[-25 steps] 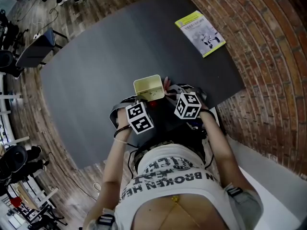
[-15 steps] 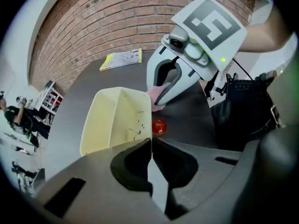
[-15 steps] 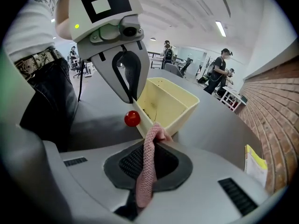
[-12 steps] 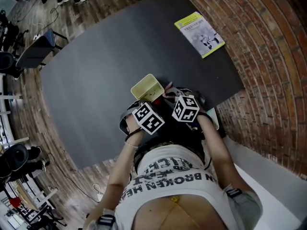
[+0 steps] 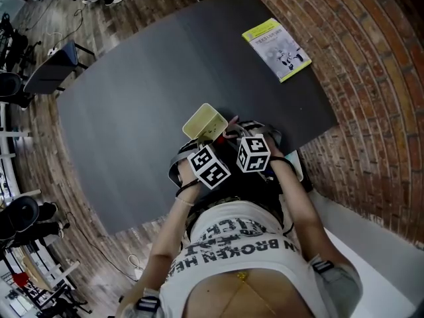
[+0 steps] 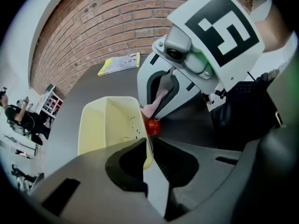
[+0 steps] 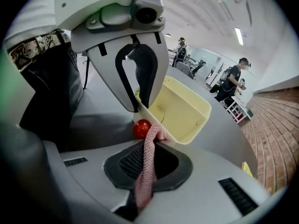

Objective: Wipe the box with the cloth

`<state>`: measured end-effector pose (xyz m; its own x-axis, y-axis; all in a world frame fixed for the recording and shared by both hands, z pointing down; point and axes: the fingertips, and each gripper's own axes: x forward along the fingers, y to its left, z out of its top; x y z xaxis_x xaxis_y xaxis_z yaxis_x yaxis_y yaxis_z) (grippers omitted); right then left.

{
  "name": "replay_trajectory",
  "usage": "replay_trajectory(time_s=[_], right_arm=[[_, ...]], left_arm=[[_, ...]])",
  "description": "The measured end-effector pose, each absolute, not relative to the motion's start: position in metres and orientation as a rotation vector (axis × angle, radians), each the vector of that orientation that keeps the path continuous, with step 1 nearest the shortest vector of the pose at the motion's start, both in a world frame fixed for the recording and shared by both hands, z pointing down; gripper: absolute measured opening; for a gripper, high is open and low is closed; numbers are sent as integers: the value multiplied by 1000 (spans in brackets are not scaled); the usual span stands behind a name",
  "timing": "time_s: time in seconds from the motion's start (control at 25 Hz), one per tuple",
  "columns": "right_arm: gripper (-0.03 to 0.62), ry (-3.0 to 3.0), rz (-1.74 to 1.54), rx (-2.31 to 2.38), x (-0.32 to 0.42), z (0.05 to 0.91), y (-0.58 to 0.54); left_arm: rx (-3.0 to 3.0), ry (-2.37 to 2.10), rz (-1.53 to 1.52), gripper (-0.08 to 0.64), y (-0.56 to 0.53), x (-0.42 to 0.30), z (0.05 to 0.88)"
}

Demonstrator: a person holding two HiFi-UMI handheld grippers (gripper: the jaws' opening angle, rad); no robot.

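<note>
- box [image 5: 202, 121]: pale yellow, open-topped, at the near edge of the dark worktop [image 5: 146, 78], right in front of the person. A second ago it sits square to that edge. Now it is turned, one corner pointing away. I cannot tell if its base rests flat.
- left gripper [image 6: 148, 148]: fingers are clamped on the box's thin near wall. They have just eased open a shade, but the wall is still pinched between the pads. Its marker cube has swung in towards the right one.
- right gripper [image 7: 150, 143]: fingers are closed on a pink cloth [image 7: 147, 164]. The cloth's free end is bunched against the outside of the box wall, just under the rim. This gripper has shifted only a little over the same second.
- small red ball [image 7: 142, 129]: on the worktop beside the box's outer wall, next to the cloth. I cannot tell whether it touches either.
- yellow-green booklet [image 5: 277, 46]: far corner of the worktop, well apart, unmoved.
- Reading: the turn looks like the left hand offering a fresh face of the box to the cloth, so wiping of the outer wall seems under way.
- Dark specks show on the inner wall, so the inside probably still needs a pass.
- Watch: with the left grip slackened, a firm rub from the cloth could twist the box or nudge the ball.
</note>
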<state>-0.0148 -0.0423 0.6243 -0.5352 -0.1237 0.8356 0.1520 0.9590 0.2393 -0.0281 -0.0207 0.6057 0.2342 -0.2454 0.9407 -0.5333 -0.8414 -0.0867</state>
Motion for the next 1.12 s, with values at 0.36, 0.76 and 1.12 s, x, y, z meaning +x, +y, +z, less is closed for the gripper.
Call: replay_trajectory(time_s=[0.36, 0.76, 1.12], right_arm=[[17, -2193, -210, 141, 5, 606, -52], [17, -2205, -154, 263, 24, 599, -61], [17, -2195, -119, 332, 35, 597, -67]], left_arm=[[2464, -810, 1631, 78, -25, -58, 555], [2571, -514, 2219, 120, -38, -108, 569], [2453, -435, 2353, 109, -40, -100, 588]])
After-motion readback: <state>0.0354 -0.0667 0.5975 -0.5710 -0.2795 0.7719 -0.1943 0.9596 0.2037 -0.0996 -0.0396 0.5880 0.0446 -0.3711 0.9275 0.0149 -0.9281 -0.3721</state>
